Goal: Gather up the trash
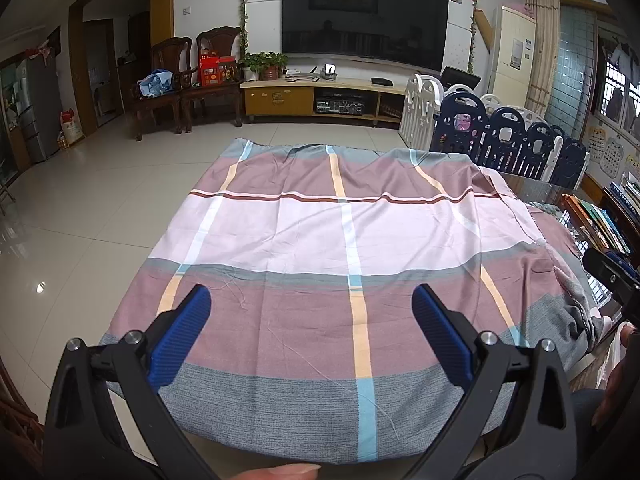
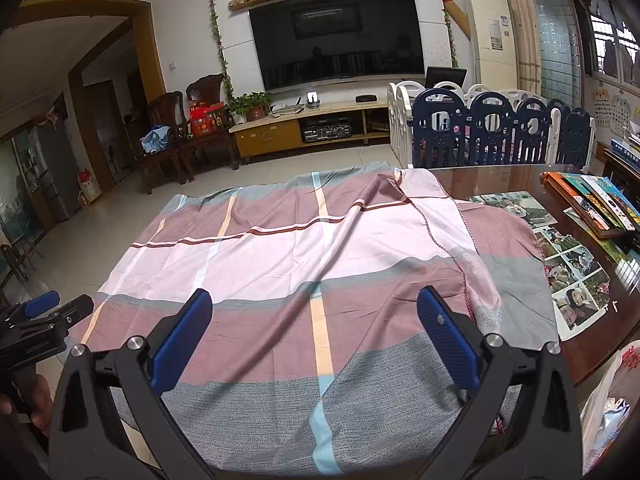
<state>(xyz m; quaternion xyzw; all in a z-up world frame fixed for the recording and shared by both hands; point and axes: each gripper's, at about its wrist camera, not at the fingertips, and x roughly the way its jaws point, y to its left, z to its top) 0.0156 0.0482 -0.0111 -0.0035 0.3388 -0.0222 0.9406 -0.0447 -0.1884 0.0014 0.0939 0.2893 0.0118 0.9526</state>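
Step in hand: we judge it either a search for trash or a desk already swept, as the plaid cloth (image 1: 320,240) over the desk (image 2: 500,184) shows no litter.
Left gripper (image 1: 312,304): held wide, holding nothing, above the cloth's near edge.
Right gripper (image 2: 314,308): likewise wide and holding nothing.
Trash: we see none on the cloth; a plastic bag (image 2: 612,400) sits at the desk's near right corner, contents unclear, to the right of the right gripper.
Next move: we cannot settle it from this scene.
Nearby: photos (image 2: 572,264) and books (image 2: 592,200) lie on the bare desk.
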